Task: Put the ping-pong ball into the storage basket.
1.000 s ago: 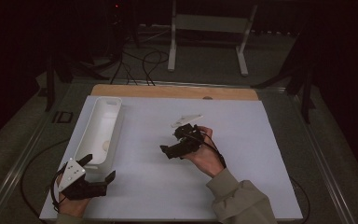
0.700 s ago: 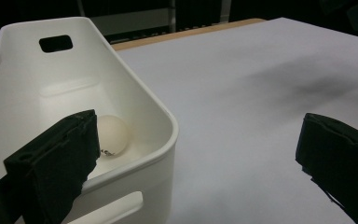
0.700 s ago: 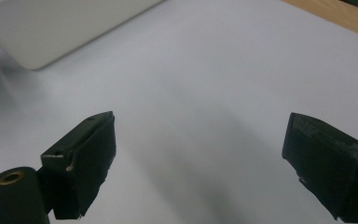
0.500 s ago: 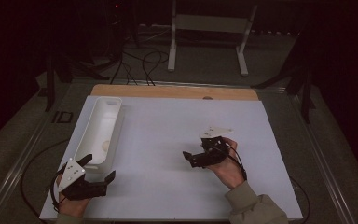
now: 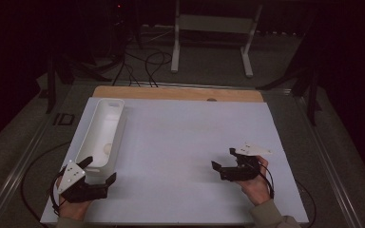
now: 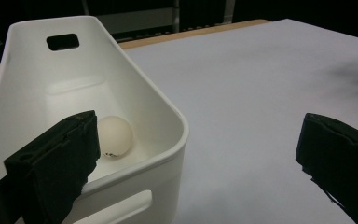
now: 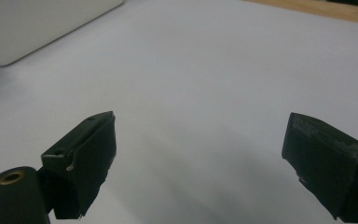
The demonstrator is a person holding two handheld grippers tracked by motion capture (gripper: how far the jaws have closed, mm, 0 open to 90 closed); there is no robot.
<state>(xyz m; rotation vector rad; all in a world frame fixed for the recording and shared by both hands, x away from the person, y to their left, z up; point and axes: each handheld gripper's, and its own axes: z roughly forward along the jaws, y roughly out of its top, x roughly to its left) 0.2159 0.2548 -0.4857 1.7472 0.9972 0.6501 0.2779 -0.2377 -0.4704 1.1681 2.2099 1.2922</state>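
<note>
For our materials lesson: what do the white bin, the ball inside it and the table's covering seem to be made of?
White bin: likely moulded plastic, smooth with a slight sheen, rounded rim, cut-out handles. Ball: probably thin matt plastic, like a table-tennis ball, with small dark print. Table covering: flat matt white sheet, paper or laminate; cannot tell which.

1. High view: above your side, looking fwd/down over the whole white table (image 5: pixel 180 133).
2. Left gripper view: low, close to the white bin (image 6: pixel 121 93).
3. Right gripper view: low over the table; bin's at its far left, shared w/ both others.
</note>
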